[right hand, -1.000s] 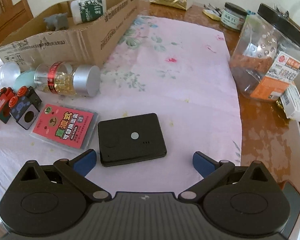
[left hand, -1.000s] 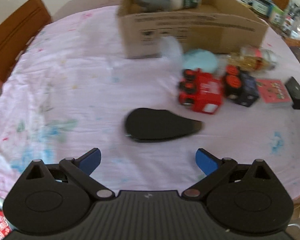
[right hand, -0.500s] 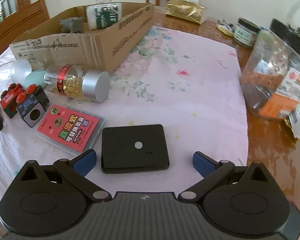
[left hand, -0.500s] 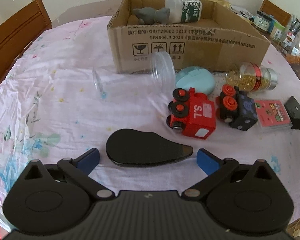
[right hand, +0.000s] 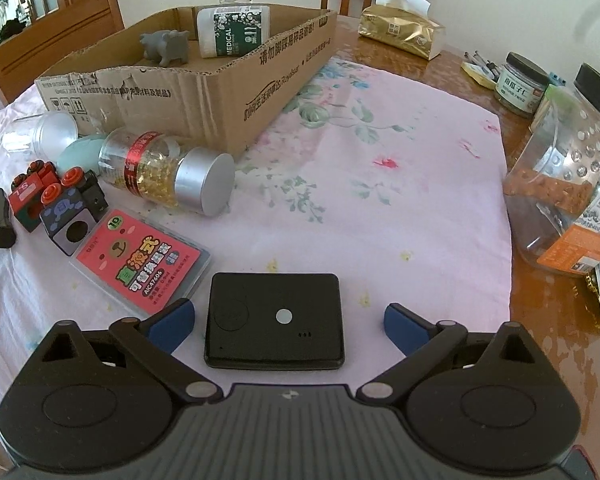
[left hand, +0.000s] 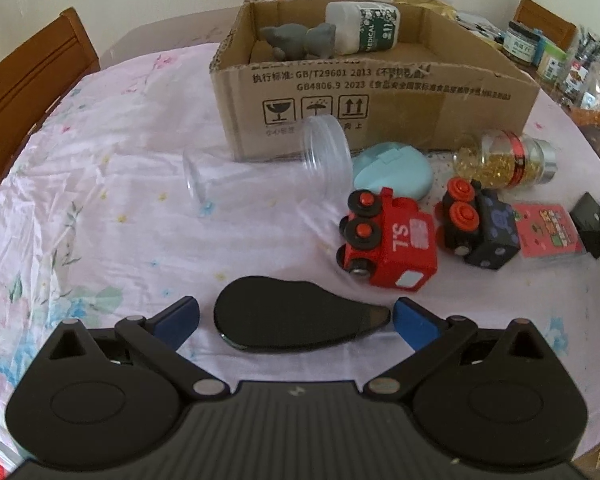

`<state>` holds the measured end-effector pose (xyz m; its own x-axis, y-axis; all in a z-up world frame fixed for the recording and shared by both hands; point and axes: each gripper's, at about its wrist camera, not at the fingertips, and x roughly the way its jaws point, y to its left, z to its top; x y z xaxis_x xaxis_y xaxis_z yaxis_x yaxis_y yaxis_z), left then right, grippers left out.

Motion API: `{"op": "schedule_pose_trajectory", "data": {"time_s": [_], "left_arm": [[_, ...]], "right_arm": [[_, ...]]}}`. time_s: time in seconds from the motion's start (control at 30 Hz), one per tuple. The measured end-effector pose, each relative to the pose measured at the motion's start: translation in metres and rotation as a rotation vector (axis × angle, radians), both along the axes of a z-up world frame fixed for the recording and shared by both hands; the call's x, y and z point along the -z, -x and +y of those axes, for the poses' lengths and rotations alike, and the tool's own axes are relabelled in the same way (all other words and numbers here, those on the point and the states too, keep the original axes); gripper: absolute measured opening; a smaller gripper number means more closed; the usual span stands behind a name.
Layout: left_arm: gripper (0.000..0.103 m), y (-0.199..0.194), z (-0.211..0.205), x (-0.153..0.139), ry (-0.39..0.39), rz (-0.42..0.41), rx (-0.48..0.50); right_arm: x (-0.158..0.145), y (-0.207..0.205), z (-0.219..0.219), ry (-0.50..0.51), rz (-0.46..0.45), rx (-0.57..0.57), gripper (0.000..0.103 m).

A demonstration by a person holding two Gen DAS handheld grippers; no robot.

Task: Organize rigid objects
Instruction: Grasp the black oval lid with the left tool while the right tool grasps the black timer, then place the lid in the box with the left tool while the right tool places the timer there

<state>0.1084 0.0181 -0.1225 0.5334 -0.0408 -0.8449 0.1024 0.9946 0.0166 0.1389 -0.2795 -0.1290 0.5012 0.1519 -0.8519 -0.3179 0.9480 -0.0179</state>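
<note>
Both tongs are standing wide apart and holding nothing: the left gripper point(left hand: 295, 320) is straddling a flat black teardrop case point(left hand: 296, 322) that is lying on the pink tablecloth point(left hand: 112, 216), and the right gripper point(right hand: 286, 326) is straddling a black rectangular device point(right hand: 275, 320). The case's long axis is running left to right, straight across the gap between the blue fingertips point(left hand: 178, 318), with its narrow tip pointing right, so closing now would be squeezing it end to end; a turn of the wrist looks needed. The device is sitting nearer the right gripper's left finger, leaving a wider gap on its right. Farther off, the red toy train point(left hand: 388, 238), the dark block car point(left hand: 478, 226), the clear jar point(left hand: 268, 168) and the capsule bottle point(left hand: 504, 160) are lying in front of the cardboard box point(left hand: 372, 92), which is already holding a grey figurine point(left hand: 298, 40) and a white bottle point(left hand: 362, 26). Compared with a second ago, each gripper is sitting closer to its object, which was then lying ahead of the fingertips, not between them.
</note>
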Motion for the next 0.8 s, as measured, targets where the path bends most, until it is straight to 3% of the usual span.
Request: {"op": "schedule_pose_trajectory", "data": {"time_s": [0.2, 0.4, 0.8], "left_arm": [[0.1, 0.003, 0.003, 0.001, 0.014, -0.005, -0.005], [0.09, 0.001, 0.002, -0.002, 0.014, -0.001, 0.03], [0.09, -0.002, 0.0, -0.01, -0.02, 0.054, 0.089]], "right_arm": [[-0.003, 0.002, 0.001, -0.002, -0.001, -0.008, 0.09], [-0.007, 0.003, 0.004, -0.001, 0.004, -0.003, 0.074], [-0.018, 0.0, 0.009, 0.016, 0.048, 0.027, 0.074]]}}
